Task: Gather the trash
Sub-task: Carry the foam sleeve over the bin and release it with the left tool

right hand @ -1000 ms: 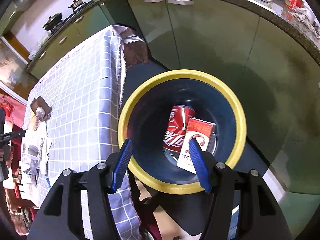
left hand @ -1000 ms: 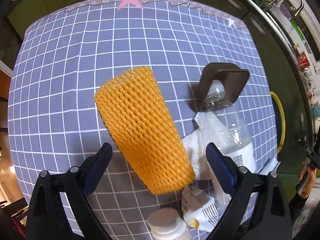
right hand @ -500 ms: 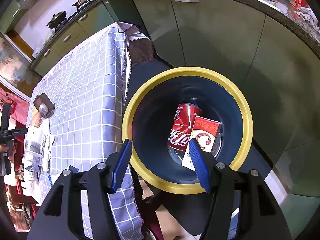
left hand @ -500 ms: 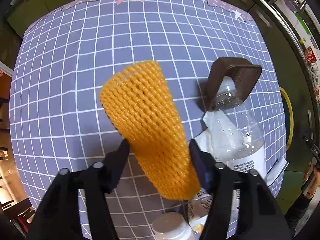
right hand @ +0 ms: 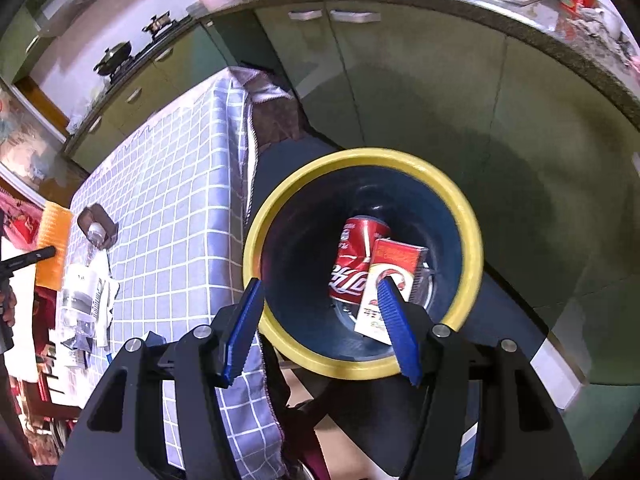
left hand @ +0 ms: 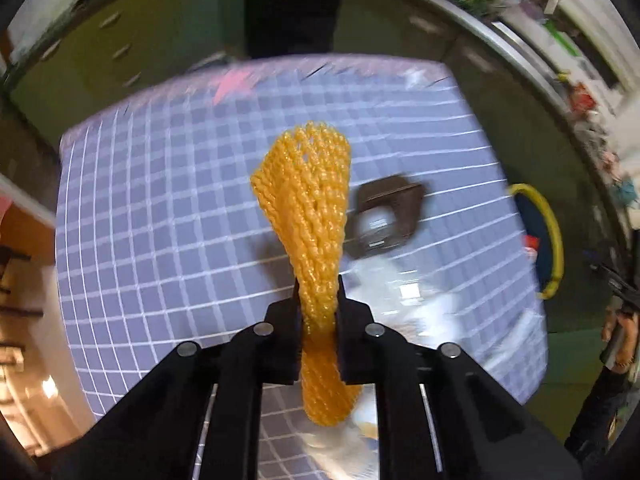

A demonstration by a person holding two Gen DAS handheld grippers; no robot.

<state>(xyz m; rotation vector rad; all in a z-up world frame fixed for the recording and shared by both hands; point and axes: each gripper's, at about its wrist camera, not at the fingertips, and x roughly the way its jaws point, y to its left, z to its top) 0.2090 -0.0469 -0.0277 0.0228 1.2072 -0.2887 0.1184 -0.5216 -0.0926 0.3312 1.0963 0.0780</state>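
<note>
The left wrist camera rides just behind its gripper, tilted steeply down over the checked tablecloth (left hand: 160, 208), close enough that the tabletop fills most of the frame, blurred. At its right edge it catches the yellow-rimmed bin (left hand: 554, 240) on the floor. The right wrist camera hangs beside the table, looking down into that same bin (right hand: 320, 364) from near, with the kitchen cabinets (right hand: 420, 80) behind. Both views share the bin, the tablecloth (right hand: 180, 184) and the brown holder (left hand: 400, 200) (right hand: 90, 216) on it.
</note>
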